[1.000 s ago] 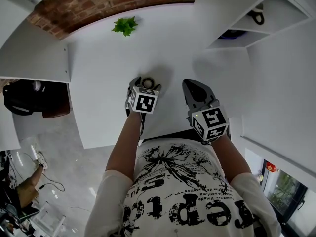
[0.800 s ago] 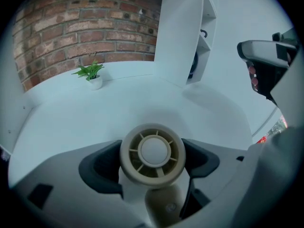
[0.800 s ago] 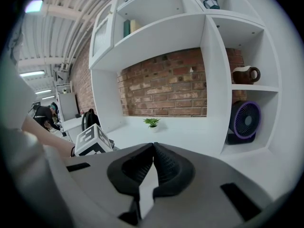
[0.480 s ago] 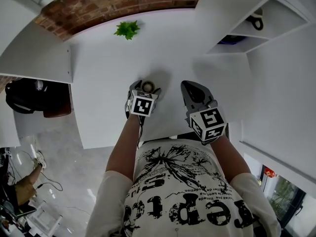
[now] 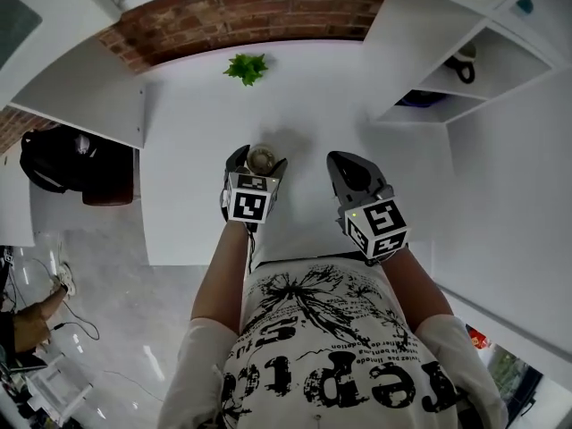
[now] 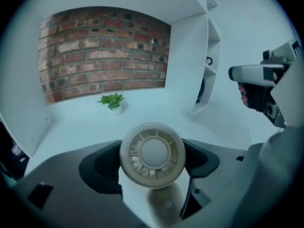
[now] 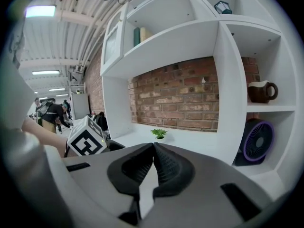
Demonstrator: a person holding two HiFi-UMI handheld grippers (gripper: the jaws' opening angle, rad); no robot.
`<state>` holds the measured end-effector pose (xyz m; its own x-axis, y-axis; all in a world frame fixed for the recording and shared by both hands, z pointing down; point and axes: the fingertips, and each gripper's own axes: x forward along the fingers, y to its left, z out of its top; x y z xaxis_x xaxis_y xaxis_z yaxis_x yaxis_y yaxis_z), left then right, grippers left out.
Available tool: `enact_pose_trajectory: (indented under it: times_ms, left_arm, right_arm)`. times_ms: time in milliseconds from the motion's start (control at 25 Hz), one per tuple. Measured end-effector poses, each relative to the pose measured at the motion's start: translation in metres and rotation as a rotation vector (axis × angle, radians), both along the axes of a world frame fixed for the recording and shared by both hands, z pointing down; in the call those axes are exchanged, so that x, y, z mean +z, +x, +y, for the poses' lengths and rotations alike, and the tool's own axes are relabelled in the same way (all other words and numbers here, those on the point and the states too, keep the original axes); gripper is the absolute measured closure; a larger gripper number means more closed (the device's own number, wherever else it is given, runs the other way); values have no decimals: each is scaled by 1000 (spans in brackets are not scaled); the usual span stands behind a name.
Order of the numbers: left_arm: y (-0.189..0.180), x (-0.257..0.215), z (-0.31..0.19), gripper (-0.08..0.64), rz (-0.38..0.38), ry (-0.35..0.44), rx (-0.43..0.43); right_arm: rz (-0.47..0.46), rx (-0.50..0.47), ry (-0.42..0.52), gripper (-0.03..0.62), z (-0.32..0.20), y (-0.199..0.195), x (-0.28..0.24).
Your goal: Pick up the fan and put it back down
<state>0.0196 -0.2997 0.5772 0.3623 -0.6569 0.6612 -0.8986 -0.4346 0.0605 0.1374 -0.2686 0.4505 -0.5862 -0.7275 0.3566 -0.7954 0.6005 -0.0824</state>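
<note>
A small round beige fan (image 5: 261, 159) sits between the jaws of my left gripper (image 5: 257, 163) near the middle of the white table (image 5: 188, 150). In the left gripper view the fan's grille (image 6: 152, 155) faces the camera, both dark jaws press its sides, and its beige base (image 6: 166, 204) shows below. I cannot tell whether the base rests on the table. My right gripper (image 5: 345, 168) hangs beside it to the right. Its jaws are shut on nothing in the right gripper view (image 7: 153, 148).
A small potted plant (image 5: 247, 66) stands at the table's far edge by the brick wall (image 5: 259, 12). White shelves (image 5: 465, 96) at the right hold a mug (image 7: 261, 91) and a purple-rimmed fan (image 7: 256, 143). A black bag (image 5: 63, 164) lies left of the table.
The head view has tilted, so the whole scene sits lower and more to the right in the picture. The left gripper still grips the fan and has shifted slightly left. The right gripper has hardly moved.
</note>
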Motion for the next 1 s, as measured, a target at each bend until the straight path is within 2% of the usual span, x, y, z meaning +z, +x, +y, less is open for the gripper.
enact_pose_trajectory:
  times_ms: [480,760,1000]
  left_arm:
    - [-30,-152,4,173,55,363,-41]
    - [-41,-230,43,173,88,560,1]
    - [-52,-271,84,173,128,715,38]
  right_arm:
    - [-30,-23,108,577,-1,-22,-45]
    - [-34,-27,170,577,13,-32,-66]
    - [-27,-51,240,577,33,-49,-86]
